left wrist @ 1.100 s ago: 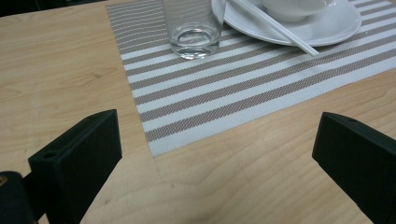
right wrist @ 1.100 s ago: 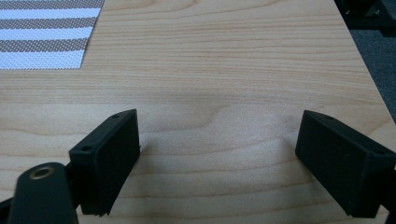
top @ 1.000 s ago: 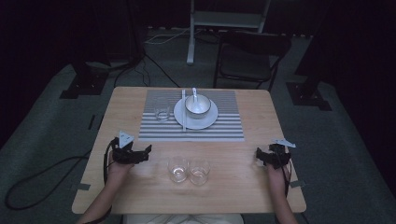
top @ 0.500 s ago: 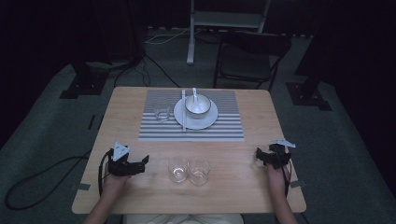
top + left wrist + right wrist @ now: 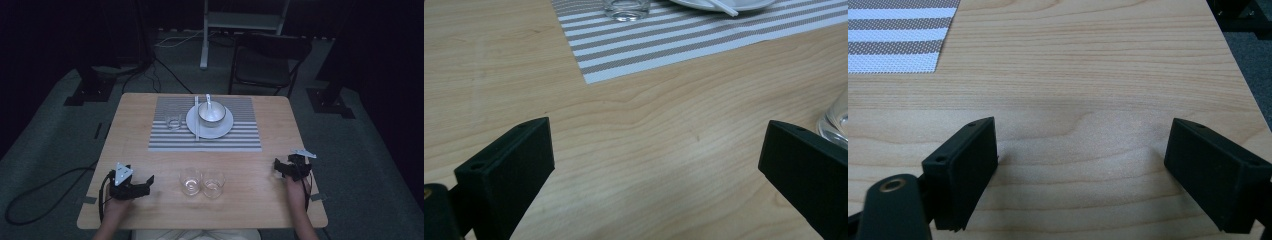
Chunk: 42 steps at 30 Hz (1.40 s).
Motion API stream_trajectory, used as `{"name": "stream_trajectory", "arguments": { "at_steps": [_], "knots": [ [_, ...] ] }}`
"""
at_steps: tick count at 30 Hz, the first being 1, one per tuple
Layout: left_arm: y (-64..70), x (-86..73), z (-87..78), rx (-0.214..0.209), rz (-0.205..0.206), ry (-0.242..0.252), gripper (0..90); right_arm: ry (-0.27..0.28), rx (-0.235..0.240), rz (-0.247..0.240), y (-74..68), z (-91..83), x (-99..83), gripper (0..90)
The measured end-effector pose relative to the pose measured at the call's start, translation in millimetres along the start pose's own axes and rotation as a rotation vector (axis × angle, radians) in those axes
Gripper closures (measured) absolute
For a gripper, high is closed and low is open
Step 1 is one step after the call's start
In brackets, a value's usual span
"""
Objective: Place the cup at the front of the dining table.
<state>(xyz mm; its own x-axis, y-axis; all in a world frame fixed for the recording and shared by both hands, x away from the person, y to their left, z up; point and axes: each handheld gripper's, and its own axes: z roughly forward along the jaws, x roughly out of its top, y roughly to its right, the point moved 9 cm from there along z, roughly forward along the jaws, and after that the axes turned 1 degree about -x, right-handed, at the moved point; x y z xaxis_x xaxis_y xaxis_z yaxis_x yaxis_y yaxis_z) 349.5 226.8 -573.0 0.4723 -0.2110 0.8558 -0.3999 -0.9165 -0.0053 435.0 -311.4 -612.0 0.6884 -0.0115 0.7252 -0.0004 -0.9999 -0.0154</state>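
Across the wooden surface [image 5: 150,145] we see a table setting half laid: a striped placemat [image 5: 240,135] at the far middle, on it a white plate [image 5: 220,129] carrying a metal bowl [image 5: 211,113] with a white spoon [image 5: 208,100] leaning in it, a pair of white chopsticks [image 5: 197,120] along the plate's left edge, and a small glass [image 5: 173,121] just left of the plate. Nearer to us stand two empty glasses, the left tumbler [image 5: 190,181] and the right tumbler [image 5: 213,184], touching or almost so, between our hands.

Since a second ago our left tool [image 5: 141,183] has drawn back toward the near edge and turned to point at the tumblers; the right tool [image 5: 281,166] has hardly stirred at the right edge. We take this as lining up for a grasp of the left tumbler, whose rim [image 5: 836,122] shows beside the right jaw in the left gripper view.

Both tools stand wide apart in the jaws and hold nothing; bare wood lies between them in each gripper view. The left one is near its glass but not yet around it.
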Motion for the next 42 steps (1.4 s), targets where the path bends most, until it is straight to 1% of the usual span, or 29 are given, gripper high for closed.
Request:
{"name": "stream_trajectory", "arguments": {
  "at_steps": [2, 3, 4, 5, 6, 8, 10, 13, 16, 19, 22, 27, 30, 34, 36, 38, 39, 42],
  "knots": [
    [-1.3, -2.1, -5.0, 0.018, 0.009, 0.006, 1.9, 0.000, 0.000, 0.000, 0.0, 0.0, 0.0, 13.1],
    [-1.3, -2.1, -5.0, 0.018, 0.009, 0.006, 1.9, 0.000, 0.000, 0.000, 0.0, 0.0, 0.0, 13.1],
    [-2.2, -3.9, -8.8, 0.029, 0.013, 0.005, 1.9, 0.000, 0.000, 0.000, 0.0, 0.0, 0.0, 13.1],
    [-2.5, -5.7, -12.3, 0.031, 0.012, 0.011, 1.9, -0.001, -0.001, -0.001, 0.0, -0.1, -0.1, 13.1],
    [-3.7, -7.8, -14.8, 0.041, 0.018, 0.007, 1.9, -0.001, -0.001, -0.001, 0.0, -0.1, -0.1, 13.1],
    [-6.3, -10.3, -18.4, 0.061, 0.019, 0.016, 1.9, -0.001, -0.001, -0.002, 0.0, -0.1, -0.1, 13.1],
    [-9.1, -13.6, -22.3, 0.061, 0.003, 0.012, 1.9, -0.001, -0.001, -0.001, -0.1, -0.1, -0.2, 13.1],
    [-12.7, -16.5, -26.9, 0.072, -0.010, 0.019, 1.9, -0.002, -0.002, -0.003, -0.2, -0.2, -0.3, 13.1],
    [-15.7, -21.8, -31.7, 0.075, -0.004, 0.029, 1.9, -0.001, 0.000, -0.003, -0.3, -0.3, -0.3, 13.1],
    [-18.5, -27.4, -36.0, 0.069, -0.014, 0.016, 1.9, -0.001, -0.001, -0.004, -0.2, -0.3, -0.4, 13.1],
    [-21.3, -28.5, -39.8, 0.087, -0.013, 0.019, 1.9, -0.001, 0.000, -0.004, -0.5, -0.4, -0.4, 13.1],
    [-26.1, -33.2, -44.8, 0.106, -0.031, 0.011, 1.9, 0.000, 0.003, -0.003, -0.5, -0.5, -0.4, 13.1],
    [-29.8, -36.7, -48.0, 0.095, -0.065, 0.011, 1.9, -0.001, 0.004, -0.002, -0.8, -0.7, -0.6, 13.1],
    [-42.0, -40.3, -54.6, 0.139, -0.098, 0.021, 1.9, -0.002, 0.005, -0.004, -1.3, -1.0, -1.0, 13.1],
    [-47.3, -42.0, -57.0, 0.162, -0.106, 0.018, 2.0, -0.002, 0.005, -0.006, -1.3, -1.0, -1.0, 13.1],
    [-52.1, -43.6, -57.9, 0.184, -0.133, 0.014, 1.9, -0.002, 0.005, -0.007, -1.4, -0.9, -1.0, 13.1],
    [-54.2, -44.1, -58.7, 0.193, -0.138, 0.014, 2.0, -0.002, 0.005, -0.007, -1.5, -0.9, -1.0, 13.1],
    [-56.7, -44.1, -60.0, 0.188, -0.168, 0.025, 1.9, -0.002, 0.006, -0.009, -1.6, -0.9, -1.0, 13.1]
  ]
}}
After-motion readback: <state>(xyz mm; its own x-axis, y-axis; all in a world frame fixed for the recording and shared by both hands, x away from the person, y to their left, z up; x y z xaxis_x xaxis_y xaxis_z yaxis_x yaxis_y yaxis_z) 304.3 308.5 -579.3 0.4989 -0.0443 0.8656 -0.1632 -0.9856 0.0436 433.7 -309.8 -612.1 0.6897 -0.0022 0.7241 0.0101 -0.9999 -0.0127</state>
